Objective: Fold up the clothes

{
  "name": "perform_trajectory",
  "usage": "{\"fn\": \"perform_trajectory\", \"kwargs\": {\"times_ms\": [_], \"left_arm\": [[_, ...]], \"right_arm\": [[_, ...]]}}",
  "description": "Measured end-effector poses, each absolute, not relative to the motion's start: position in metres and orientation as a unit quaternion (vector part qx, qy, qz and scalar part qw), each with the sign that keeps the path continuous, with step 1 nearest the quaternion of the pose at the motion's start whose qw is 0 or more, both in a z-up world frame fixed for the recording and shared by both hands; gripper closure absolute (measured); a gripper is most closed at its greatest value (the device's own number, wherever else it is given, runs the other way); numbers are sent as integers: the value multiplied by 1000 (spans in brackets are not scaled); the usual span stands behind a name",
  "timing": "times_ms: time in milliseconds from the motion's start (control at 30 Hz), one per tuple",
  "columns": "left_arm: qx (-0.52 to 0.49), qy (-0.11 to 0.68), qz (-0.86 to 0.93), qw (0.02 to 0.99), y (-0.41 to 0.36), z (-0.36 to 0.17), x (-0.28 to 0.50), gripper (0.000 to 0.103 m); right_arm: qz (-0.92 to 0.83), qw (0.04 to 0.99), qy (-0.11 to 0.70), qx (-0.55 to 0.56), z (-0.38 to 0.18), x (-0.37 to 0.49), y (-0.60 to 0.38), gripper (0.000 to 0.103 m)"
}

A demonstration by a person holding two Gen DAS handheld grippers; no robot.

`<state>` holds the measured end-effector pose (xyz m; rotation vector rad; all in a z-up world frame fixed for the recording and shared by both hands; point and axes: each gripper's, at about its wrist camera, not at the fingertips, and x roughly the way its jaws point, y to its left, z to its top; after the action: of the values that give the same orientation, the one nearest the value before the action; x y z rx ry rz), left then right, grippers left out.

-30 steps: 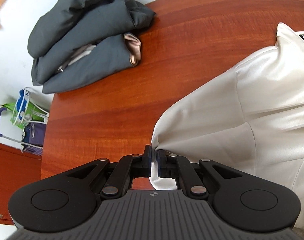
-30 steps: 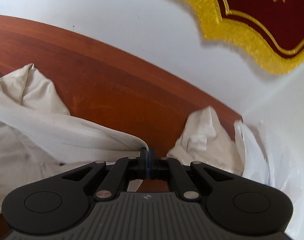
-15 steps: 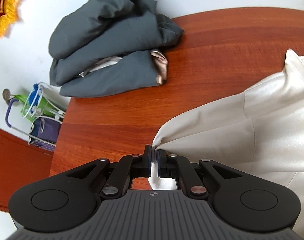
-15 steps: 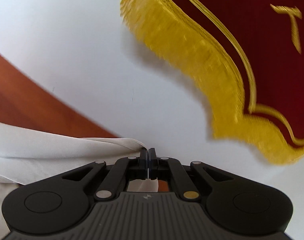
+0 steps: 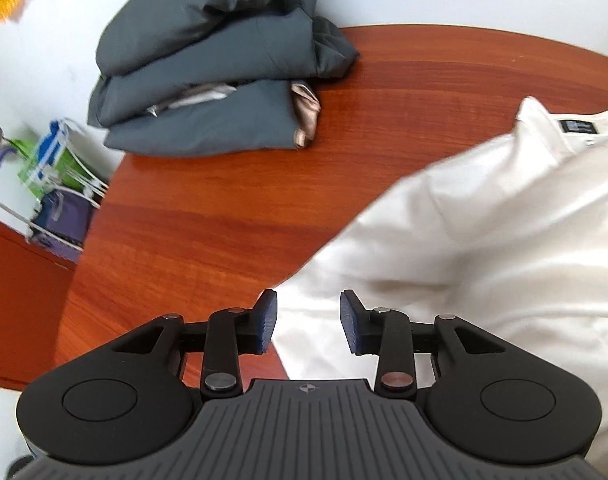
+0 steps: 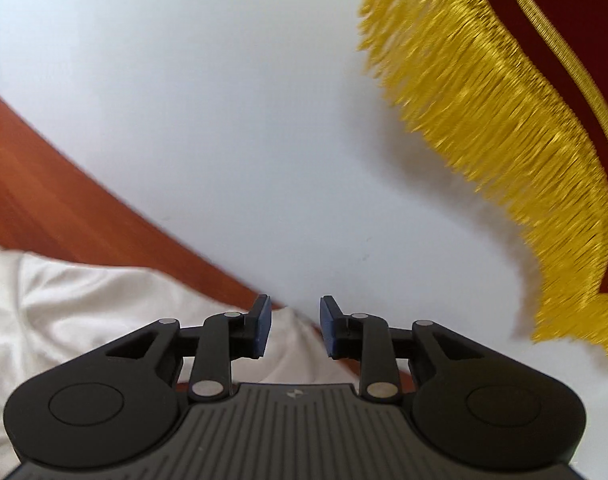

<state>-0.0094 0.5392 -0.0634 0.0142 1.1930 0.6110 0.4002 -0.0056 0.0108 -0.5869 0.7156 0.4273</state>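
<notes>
Shirt (image 5: 483, 240) lies cream and loose over the right half of the table (image 5: 224, 216), released as the jaws of both the left gripper (image 5: 307, 322) and right gripper (image 6: 294, 328) have just been opening, part-spread above its cloth and clamping nothing, grey clothes (image 5: 208, 76) folded upper left.
</notes>
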Motion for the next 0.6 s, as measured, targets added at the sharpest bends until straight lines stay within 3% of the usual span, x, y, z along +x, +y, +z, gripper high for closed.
{"fn": "perform_trajectory", "kwargs": {"times_ms": [200,600], "left_arm": [[-23,558,251,791,505,-67,-30,63],[-84,567,207,792,427,-76,-79,61]], "right_arm": [[258,838,395,-275,-10,362,-24,71],[300,792,464,-260,-67,272,-71,58]]}}
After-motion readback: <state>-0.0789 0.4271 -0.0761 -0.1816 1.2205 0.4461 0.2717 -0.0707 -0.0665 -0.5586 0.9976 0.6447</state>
